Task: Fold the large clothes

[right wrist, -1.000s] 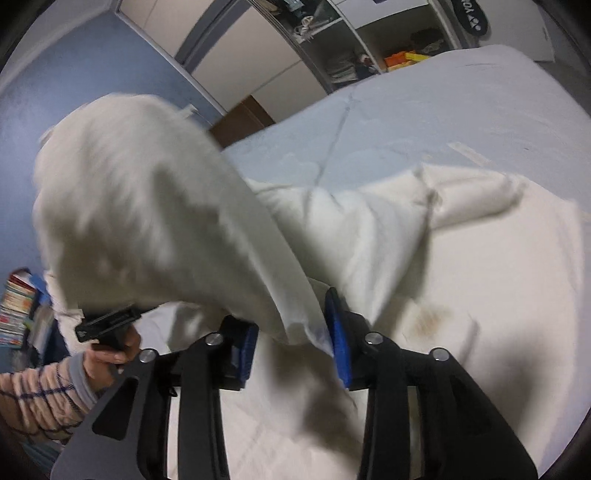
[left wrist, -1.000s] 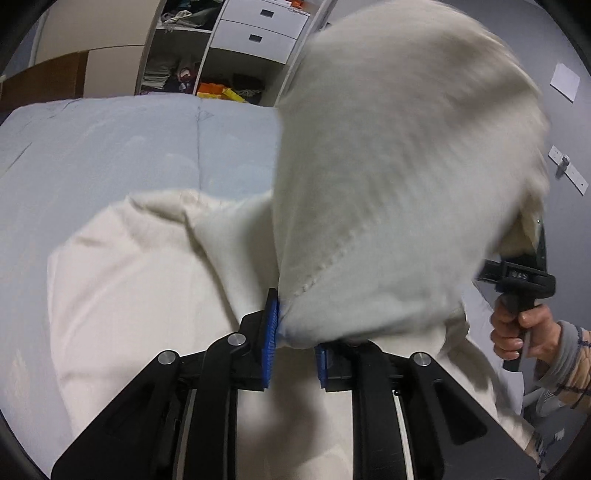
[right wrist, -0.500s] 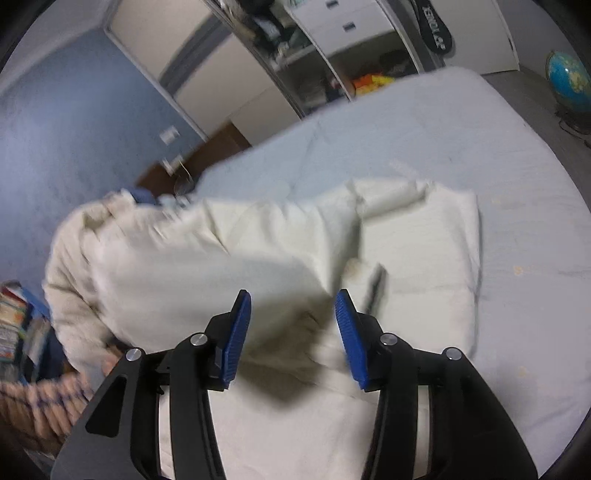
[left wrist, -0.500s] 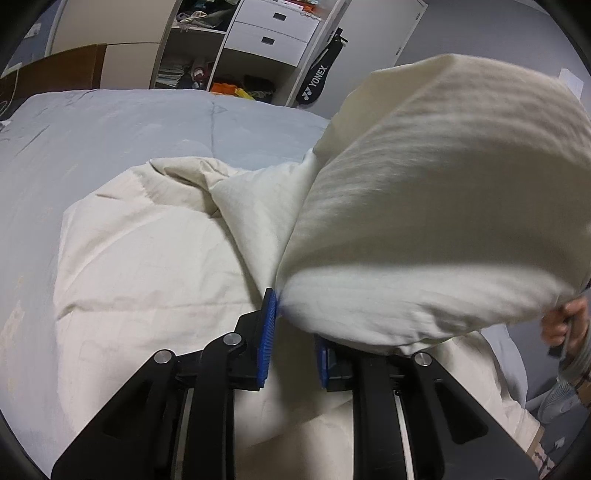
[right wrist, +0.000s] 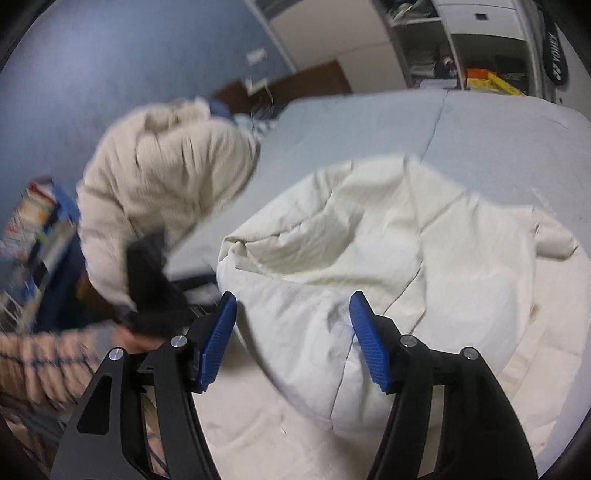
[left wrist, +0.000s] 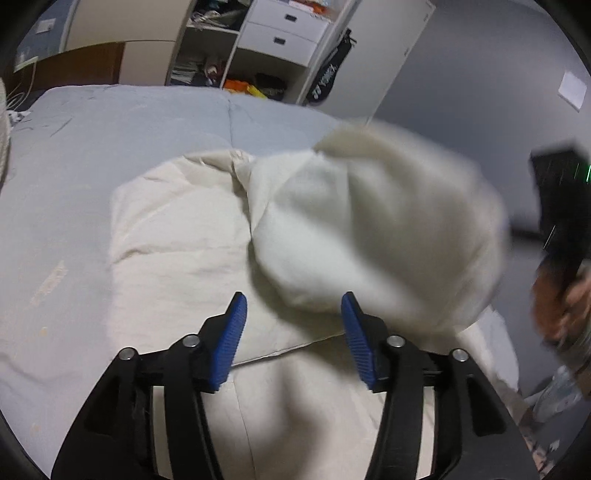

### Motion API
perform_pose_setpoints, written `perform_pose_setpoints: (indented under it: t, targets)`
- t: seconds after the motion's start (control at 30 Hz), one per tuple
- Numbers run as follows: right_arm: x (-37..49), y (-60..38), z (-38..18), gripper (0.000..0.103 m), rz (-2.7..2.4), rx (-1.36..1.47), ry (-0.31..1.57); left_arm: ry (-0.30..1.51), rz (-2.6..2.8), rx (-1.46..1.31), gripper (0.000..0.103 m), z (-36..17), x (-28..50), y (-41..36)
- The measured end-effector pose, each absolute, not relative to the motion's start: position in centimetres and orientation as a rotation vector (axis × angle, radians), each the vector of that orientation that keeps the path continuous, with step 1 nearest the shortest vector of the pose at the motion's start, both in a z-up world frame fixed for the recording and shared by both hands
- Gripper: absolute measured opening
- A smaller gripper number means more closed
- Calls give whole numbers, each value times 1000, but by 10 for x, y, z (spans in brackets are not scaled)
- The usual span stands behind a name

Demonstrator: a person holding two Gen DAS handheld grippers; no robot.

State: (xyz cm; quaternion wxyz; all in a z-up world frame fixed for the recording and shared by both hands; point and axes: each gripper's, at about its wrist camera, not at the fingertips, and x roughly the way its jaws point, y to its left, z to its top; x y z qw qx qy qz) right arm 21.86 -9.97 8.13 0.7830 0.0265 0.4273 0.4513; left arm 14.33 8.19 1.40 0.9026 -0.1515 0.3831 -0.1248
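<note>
A large cream garment point(left wrist: 177, 236) lies spread on the grey bed point(left wrist: 110, 136). A folded-over part of it point(left wrist: 369, 236) is blurred, dropping onto the rest, just beyond my left gripper point(left wrist: 293, 321), which is open and holds nothing. In the right wrist view the garment point(right wrist: 406, 251) lies rumpled on the bed, and my right gripper point(right wrist: 293, 321) is open and empty above its near edge. The other gripper shows blurred in each view: at the right edge in the left wrist view point(left wrist: 561, 206), at the left in the right wrist view point(right wrist: 147, 273).
White shelves and drawers point(left wrist: 280, 33) and a racket bag point(left wrist: 328, 77) stand behind the bed. A cream padded bundle point(right wrist: 162, 192) sits at the left of the bed by the blue wall. Books point(right wrist: 33, 218) are stacked at far left.
Both grippers have opened and let go of the cream fabric. The lifted flap has dropped forward onto the garment. Both grippers have pulled back from it.
</note>
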Motion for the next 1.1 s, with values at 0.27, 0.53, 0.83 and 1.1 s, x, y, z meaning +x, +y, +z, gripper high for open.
perform_pose_setpoints:
  t: [0.27, 0.53, 0.83, 1.1]
  targets:
    - [184, -94, 23, 60, 905, 33, 973, 833, -323, -436, 71, 47, 158, 59]
    - [176, -131, 7, 60, 875, 231, 979, 931, -334, -512, 59, 18, 187, 19]
    - [164, -163, 8, 60, 879, 325, 958, 888, -337, -459, 70, 49, 189, 3]
    - [169, -211, 15, 60, 620, 459, 914, 975, -304, -450, 33, 21, 198, -1]
